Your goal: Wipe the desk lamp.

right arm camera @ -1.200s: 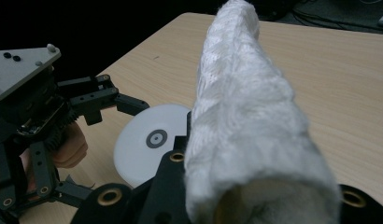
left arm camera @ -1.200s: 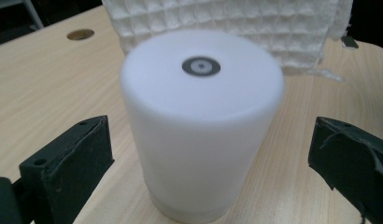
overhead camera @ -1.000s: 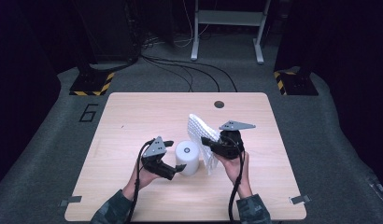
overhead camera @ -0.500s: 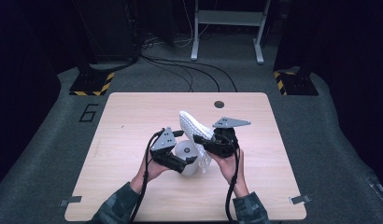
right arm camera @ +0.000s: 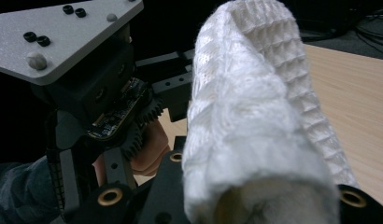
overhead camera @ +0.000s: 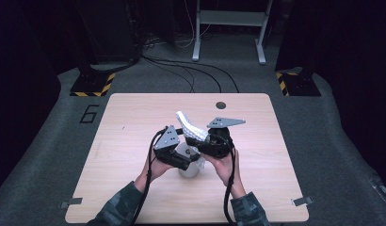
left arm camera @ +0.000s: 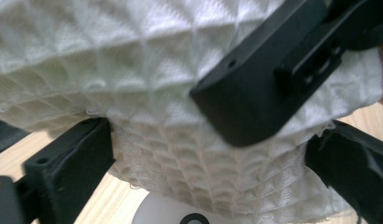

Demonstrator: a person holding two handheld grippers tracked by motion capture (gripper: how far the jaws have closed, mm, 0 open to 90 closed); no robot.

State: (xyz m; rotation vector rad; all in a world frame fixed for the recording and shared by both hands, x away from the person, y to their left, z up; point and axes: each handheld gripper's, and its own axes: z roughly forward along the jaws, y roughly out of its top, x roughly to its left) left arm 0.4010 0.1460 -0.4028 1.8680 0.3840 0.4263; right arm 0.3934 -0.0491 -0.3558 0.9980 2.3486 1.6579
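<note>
White waffle cloth held above a white cup on the bench.

The right hand-held gripper is clenched on the rolled waffle-weave cloth, which slants up and away over the middle of the bench. The left hand-held gripper has its jaws on either side of the cloth's lower part; whether they press it I cannot tell. A white cup stands just beneath; its contents are hidden. Both forearms come in low, hands close together.

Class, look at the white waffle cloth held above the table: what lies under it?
Under the cloth stands a white roll on the table, seen in the high view. The grippers and cloth cover most of the roll, so what it is stays unclear.
</note>
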